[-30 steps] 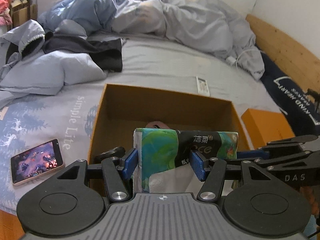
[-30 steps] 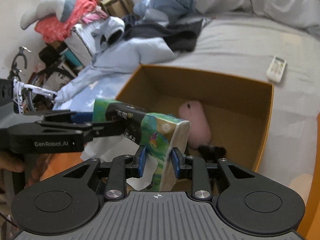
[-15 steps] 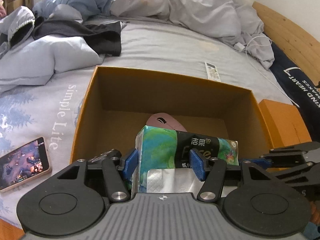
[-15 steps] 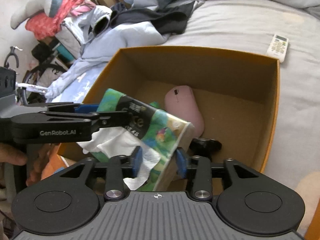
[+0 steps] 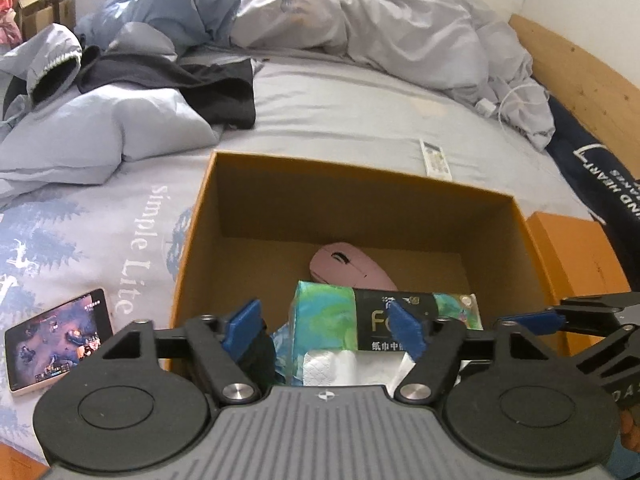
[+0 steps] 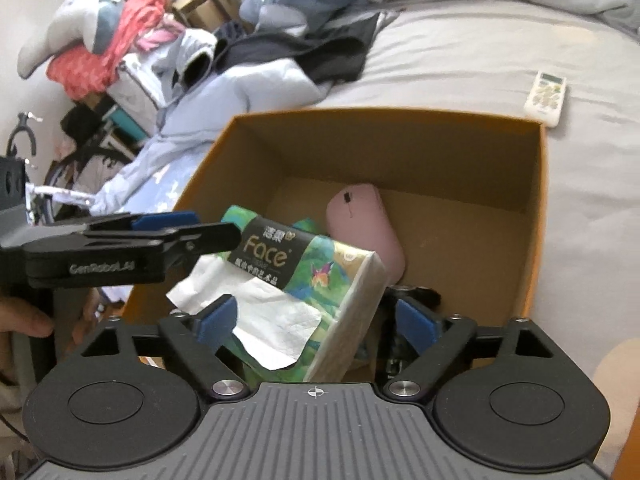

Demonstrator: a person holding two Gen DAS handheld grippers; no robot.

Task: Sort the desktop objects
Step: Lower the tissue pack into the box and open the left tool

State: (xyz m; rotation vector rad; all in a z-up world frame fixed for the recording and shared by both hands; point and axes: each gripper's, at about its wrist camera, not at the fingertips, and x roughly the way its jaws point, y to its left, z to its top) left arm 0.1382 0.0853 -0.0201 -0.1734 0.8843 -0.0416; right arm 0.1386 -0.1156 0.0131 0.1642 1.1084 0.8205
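Releasing is the step in hand: the tissue pack (image 6: 304,268) is lodged inside the cardboard box (image 6: 538,216) beside the pink mouse (image 6: 362,224), with left gripper (image 5: 322,330) and right gripper (image 6: 316,320) jaws spread wide, gripping nothing. Next, withdrawal is judged needed, then the phone (image 5: 58,334).

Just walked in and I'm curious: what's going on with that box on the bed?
A person with a handheld tool in each hand is sorting things into the cardboard box. Both the left tool and the right tool are open around a tissue pack inside the box, beside a pink mouse. A phone lies outside.
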